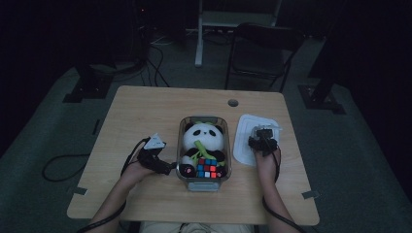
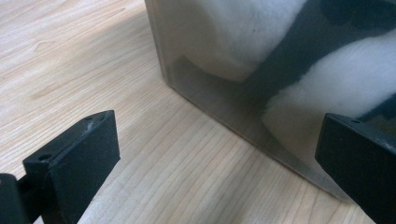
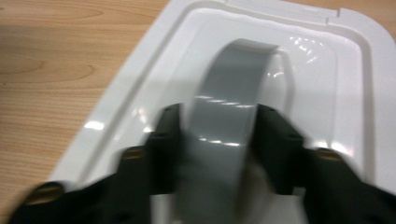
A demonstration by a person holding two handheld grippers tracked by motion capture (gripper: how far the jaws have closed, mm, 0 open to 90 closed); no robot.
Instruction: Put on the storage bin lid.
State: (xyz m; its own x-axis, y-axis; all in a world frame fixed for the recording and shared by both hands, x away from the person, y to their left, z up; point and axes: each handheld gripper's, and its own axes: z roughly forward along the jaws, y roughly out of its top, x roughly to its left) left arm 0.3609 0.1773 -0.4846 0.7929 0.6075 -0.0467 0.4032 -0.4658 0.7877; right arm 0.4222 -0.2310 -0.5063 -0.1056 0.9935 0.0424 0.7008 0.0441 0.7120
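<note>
— Gripping the white lid's [image 1: 245, 141] grey handle [image 3: 233, 121], near the table's [image 1: 145, 107] right edge, is the right gripper [image 3: 217, 135].
— And the left gripper [image 2: 217, 154]?
— Jaws apart, just beside the clear bin's [image 2: 210, 98] wall; panda plush [image 1: 203, 138] inside.

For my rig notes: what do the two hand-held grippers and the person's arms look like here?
Both hand-held grippers are black. The left hand-held gripper carries a grey three-cornered plate and has flat, blocky black jaws with small screw holes. The right hand-held gripper has similar black jaws. A black cable trails from each. The forearms are bare, no sleeves.
</note>
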